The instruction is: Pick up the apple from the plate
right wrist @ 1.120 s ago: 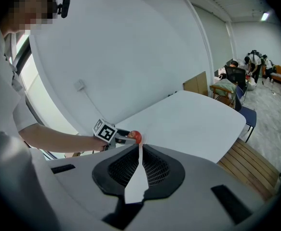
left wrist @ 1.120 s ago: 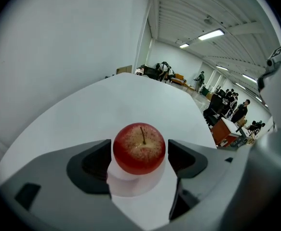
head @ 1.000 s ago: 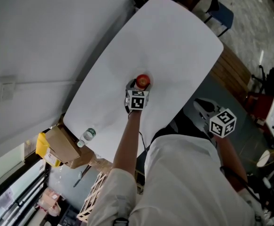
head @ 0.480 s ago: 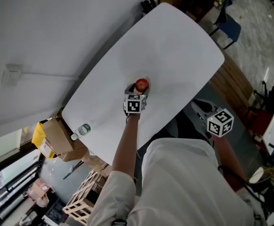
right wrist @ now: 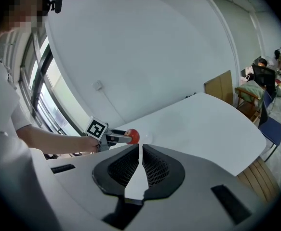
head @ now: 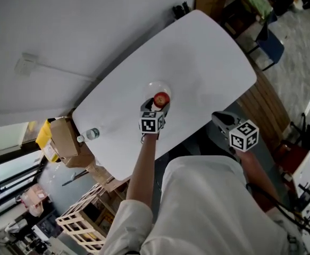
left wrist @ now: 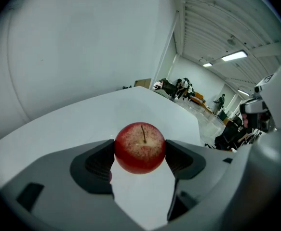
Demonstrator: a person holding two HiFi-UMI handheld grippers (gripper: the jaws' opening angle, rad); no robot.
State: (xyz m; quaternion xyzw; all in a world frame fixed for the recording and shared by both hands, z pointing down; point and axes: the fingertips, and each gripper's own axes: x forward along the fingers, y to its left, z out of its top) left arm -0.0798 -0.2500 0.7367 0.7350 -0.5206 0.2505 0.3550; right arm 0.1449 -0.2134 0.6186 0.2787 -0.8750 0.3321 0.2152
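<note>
A red apple sits pinched between the two dark jaws of my left gripper, held above the white table. In the head view the apple is just ahead of the left gripper's marker cube, at the near edge of a faint pale round plate. My right gripper has its jaws together with nothing between them, and it hangs off the table's near side. From there I see the apple and the left gripper.
A water bottle lies at the table's left end, beside a cardboard box. Wooden crates stand below it. A wooden slatted floor and a blue chair are to the right. A wall runs along the far side.
The left gripper stays shut on the apple, which now sits at the near edge of the plate's outline. The head view has shifted, and the right gripper has come nearer the table edge.
</note>
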